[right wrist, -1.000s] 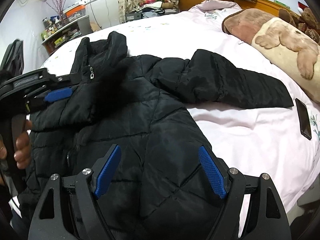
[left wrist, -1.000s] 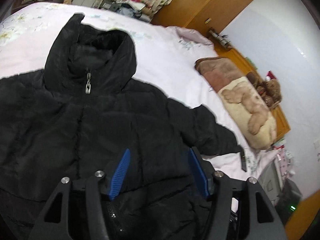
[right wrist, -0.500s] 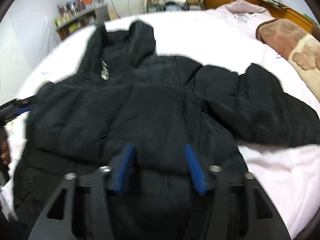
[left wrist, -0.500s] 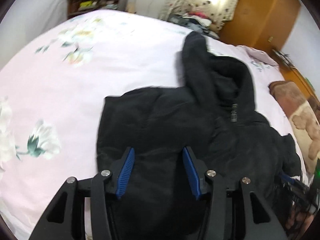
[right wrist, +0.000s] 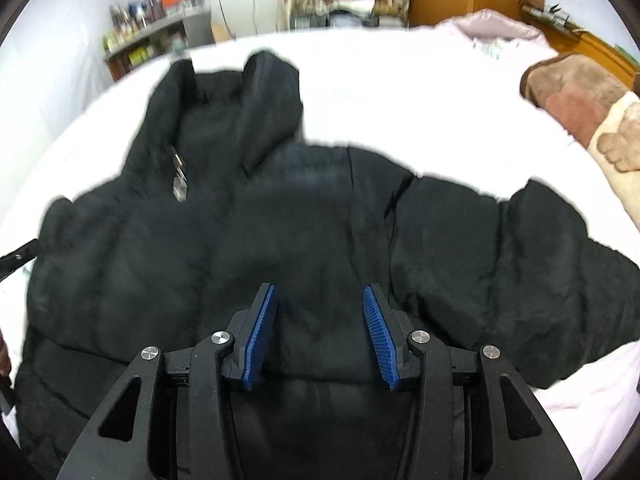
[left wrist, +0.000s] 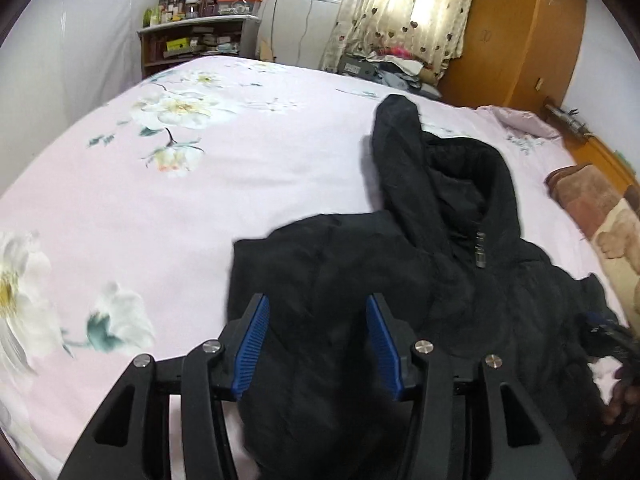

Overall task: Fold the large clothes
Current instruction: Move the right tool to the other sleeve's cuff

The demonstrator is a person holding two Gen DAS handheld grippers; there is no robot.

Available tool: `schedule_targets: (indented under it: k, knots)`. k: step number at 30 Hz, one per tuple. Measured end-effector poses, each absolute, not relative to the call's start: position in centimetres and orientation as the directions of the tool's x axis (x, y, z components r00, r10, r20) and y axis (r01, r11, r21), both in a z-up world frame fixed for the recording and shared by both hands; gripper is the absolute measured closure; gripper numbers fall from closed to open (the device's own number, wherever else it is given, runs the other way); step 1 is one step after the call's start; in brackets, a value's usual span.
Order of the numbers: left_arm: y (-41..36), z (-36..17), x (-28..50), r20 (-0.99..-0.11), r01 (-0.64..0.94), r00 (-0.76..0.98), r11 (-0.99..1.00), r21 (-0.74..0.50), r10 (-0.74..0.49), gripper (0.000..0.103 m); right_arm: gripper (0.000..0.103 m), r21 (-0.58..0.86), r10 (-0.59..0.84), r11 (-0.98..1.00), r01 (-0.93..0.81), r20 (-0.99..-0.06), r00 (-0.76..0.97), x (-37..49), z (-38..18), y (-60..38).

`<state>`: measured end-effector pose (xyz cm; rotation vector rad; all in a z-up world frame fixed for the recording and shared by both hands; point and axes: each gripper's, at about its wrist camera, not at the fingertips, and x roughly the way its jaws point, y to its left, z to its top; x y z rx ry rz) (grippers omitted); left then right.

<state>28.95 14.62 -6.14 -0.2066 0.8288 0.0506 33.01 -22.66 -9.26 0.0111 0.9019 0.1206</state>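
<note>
Both grippers point(left wrist: 316, 320) point(right wrist: 319, 312) gape over jacket point(right wrist: 320, 240) hem.

I'm looking across a bed point(left wrist: 240, 184) spread with a pale pink floral sheet. Beyond it a cluttered shelf unit point(left wrist: 192, 46) stands against the white wall, a heart-patterned curtain point(left wrist: 404, 8) glows with daylight, and an orange-brown wooden wardrobe point(left wrist: 520, 36) fills the corner.
</note>
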Motion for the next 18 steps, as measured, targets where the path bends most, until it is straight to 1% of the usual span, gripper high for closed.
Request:
schedule_targets:
  k: [3, 5, 7, 10, 14, 15, 16, 18]
  knots:
    - [15.3, -8.6, 30.6, -0.783, -0.159, 0.622, 0.974, -0.159, -0.026, 0.047, 0.057, 0.076, 0.124, 0.991, -0.106, -0.813, 0.569, 34.8, -10.8, -22.4]
    - [15.2, -9.4, 30.9, -0.786, -0.154, 0.617, 0.977, -0.148, -0.022, 0.046, 0.057, 0.075, 0.124, 0.991, -0.115, -0.852, 0.508, 35.8, -13.3, -22.1]
    - [15.1, -9.1, 30.8, -0.788, -0.153, 0.616, 0.979, -0.132, -0.01, 0.046, 0.056, 0.095, 0.144, 0.988, -0.121, -0.851, 0.504, 35.9, -14.0, -22.4]
    - [14.8, -7.9, 30.2, -0.792, -0.165, 0.61, 0.98, -0.112, 0.012, 0.048, 0.056, 0.097, 0.135, 0.99, -0.1, -0.848, 0.513, 35.2, -12.7, -22.9]
    - [13.6, -4.6, 27.1, -0.747, -0.132, 0.665, 0.985, -0.112, 0.004, 0.048, 0.056, 0.106, 0.136, 0.991, -0.086, -0.814, 0.565, 32.0, -10.0, -24.4]
    - [13.2, -3.8, 26.1, -0.734, -0.118, 0.679, 0.986, -0.116, -0.005, 0.048, 0.055, 0.114, 0.137, 0.991, -0.077, -0.807, 0.575, 31.2, -9.5, -24.9]
    - [12.7, -3.0, 25.3, -0.726, -0.106, 0.688, 0.987, -0.121, -0.015, 0.048, 0.051, 0.126, 0.137, 0.99, -0.06, -0.798, 0.587, 30.0, -8.8, -25.8]
    - [11.5, -1.9, 23.5, -0.712, -0.076, 0.701, 0.99, -0.121, -0.034, 0.048, 0.049, 0.143, 0.134, 0.989, -0.033, -0.784, 0.606, 28.3, -8.1, -27.1]
